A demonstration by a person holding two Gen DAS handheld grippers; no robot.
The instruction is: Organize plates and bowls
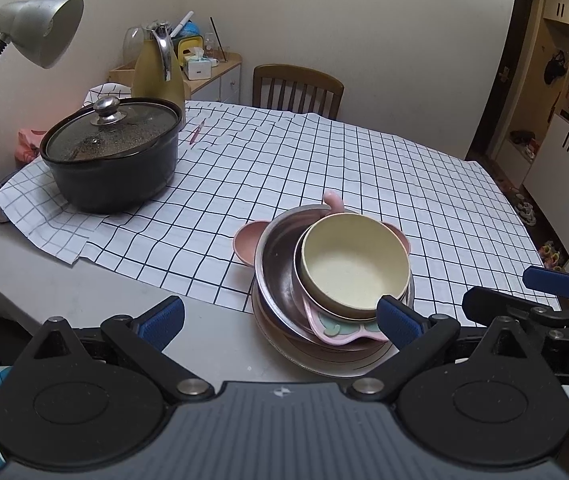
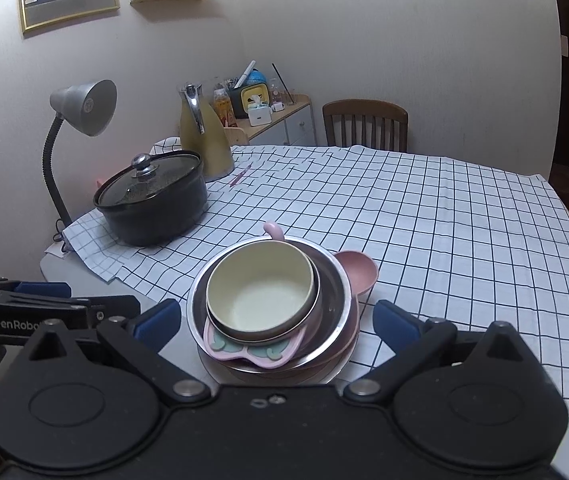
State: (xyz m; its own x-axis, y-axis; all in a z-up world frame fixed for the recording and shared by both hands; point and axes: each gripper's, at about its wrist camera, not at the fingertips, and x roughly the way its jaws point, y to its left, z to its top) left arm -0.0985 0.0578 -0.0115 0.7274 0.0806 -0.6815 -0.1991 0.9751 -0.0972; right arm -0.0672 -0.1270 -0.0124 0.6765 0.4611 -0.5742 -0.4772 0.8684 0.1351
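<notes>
A stack of dishes stands at the near table edge. On top is a cream bowl [image 1: 354, 264] [image 2: 260, 286], inside a small steel bowl, over a pink animal-shaped plate [image 1: 344, 330] [image 2: 252, 350], a large steel bowl [image 1: 280, 256] [image 2: 334, 292], a pink eared dish [image 1: 246, 242] [image 2: 358, 270] and a flat plate [image 1: 312, 354]. My left gripper [image 1: 280, 320] is open and empty, just short of the stack. My right gripper [image 2: 276, 320] is open and empty, its fingers either side of the stack. Each gripper shows in the other's view.
A black lidded pot [image 1: 114, 152] [image 2: 154, 198] stands at the left on the checked tablecloth [image 1: 364, 168]. A desk lamp [image 1: 40, 28], a yellow-green jug [image 2: 202, 136] and a pink pen [image 2: 240, 176] are behind it. A wooden chair [image 1: 298, 90] is at the far side.
</notes>
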